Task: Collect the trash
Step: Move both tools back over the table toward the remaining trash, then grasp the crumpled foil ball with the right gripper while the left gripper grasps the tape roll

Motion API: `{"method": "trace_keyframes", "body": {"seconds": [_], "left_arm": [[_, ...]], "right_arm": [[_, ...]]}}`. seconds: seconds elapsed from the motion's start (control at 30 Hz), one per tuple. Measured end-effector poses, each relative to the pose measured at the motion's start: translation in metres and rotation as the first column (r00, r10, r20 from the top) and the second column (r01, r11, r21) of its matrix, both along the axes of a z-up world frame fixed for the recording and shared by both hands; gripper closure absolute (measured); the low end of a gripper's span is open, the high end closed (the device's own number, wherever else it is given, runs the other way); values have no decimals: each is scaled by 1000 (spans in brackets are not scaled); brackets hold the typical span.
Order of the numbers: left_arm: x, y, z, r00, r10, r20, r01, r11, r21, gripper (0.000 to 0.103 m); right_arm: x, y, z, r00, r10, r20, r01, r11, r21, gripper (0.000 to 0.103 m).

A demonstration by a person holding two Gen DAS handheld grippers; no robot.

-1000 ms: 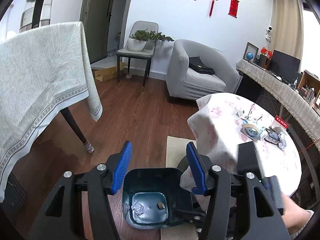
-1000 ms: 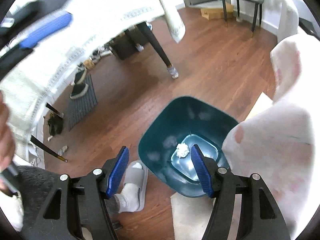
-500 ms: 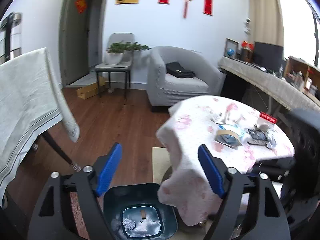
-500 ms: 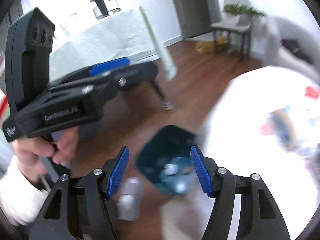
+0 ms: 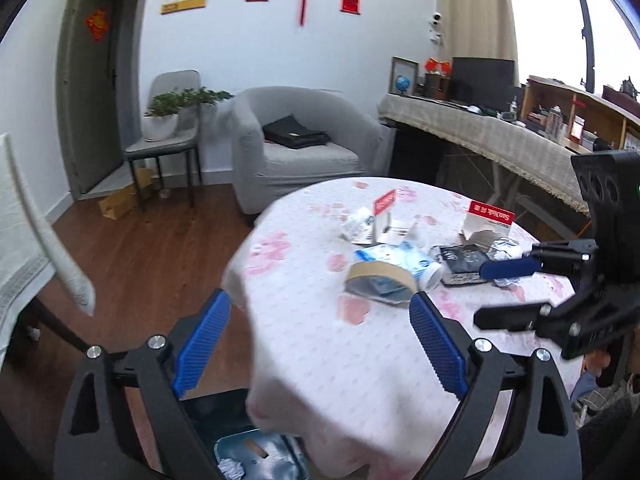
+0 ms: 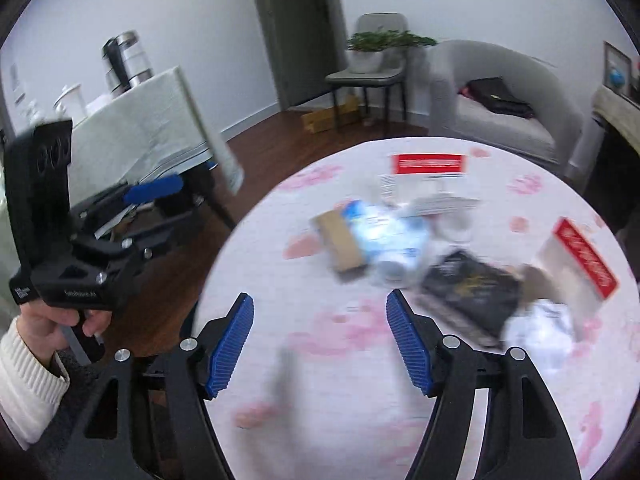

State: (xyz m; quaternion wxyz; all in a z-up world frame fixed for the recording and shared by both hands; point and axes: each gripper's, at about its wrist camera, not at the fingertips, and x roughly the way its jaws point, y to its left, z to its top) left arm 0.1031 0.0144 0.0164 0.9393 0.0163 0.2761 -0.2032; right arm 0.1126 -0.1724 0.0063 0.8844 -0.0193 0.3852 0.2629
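Observation:
A round table with a pink-flowered cloth [image 5: 360, 352] holds a pile of trash: a tape roll [image 5: 380, 280], a blue-white packet [image 5: 394, 258], a black packet [image 5: 464, 260], crumpled white paper [image 5: 504, 248] and red-and-white cartons [image 5: 486, 220]. The dark teal bin [image 5: 256, 456] on the floor below the table edge holds crumpled paper. My left gripper [image 5: 320, 344] is open and empty over the table's near edge. My right gripper [image 6: 320, 344] is open and empty above the cloth, short of the blurred black packet [image 6: 468, 292] and white paper [image 6: 540, 328].
A second table with a pale cloth [image 5: 24, 248] stands left. A grey armchair [image 5: 300, 148], a chair with a plant [image 5: 168, 136] and a long sideboard [image 5: 500, 140] line the back. Wood floor [image 5: 140, 248] lies between the tables.
Both grippers have risen from over the bin and swung toward the tabletop trash. The bin has dropped to the bottom edge of the left view and left the right view. Both stay open.

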Motion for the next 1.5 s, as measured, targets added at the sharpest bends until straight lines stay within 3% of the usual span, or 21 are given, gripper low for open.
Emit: {"method": "trace_keyframes", "body": {"seconds": [0.47,0.7,1.13,1.43,1.5], "left_arm": [[42,-58,-34,984,-160,-73,163,986,42,10],[51,-67,-39,981,-174,-90,181,981,70,10],[59,-80,-46,978,-165,-125,178,979,101,33],[54,-77,-44,982,-153,-114,165,981,106,36],[51,-75,-43,981,-156,-115,168,980,103,36]], "right_arm": [[15,-64,-3,997,-77,10,77,997,0,25],[15,-77,-5,996,-82,17,82,996,-17,24],[6,-102,-4,991,-126,53,129,990,-52,22],[11,-99,-19,986,-163,47,169,969,-178,22],[13,-99,-21,983,-178,50,184,964,-194,31]]}}
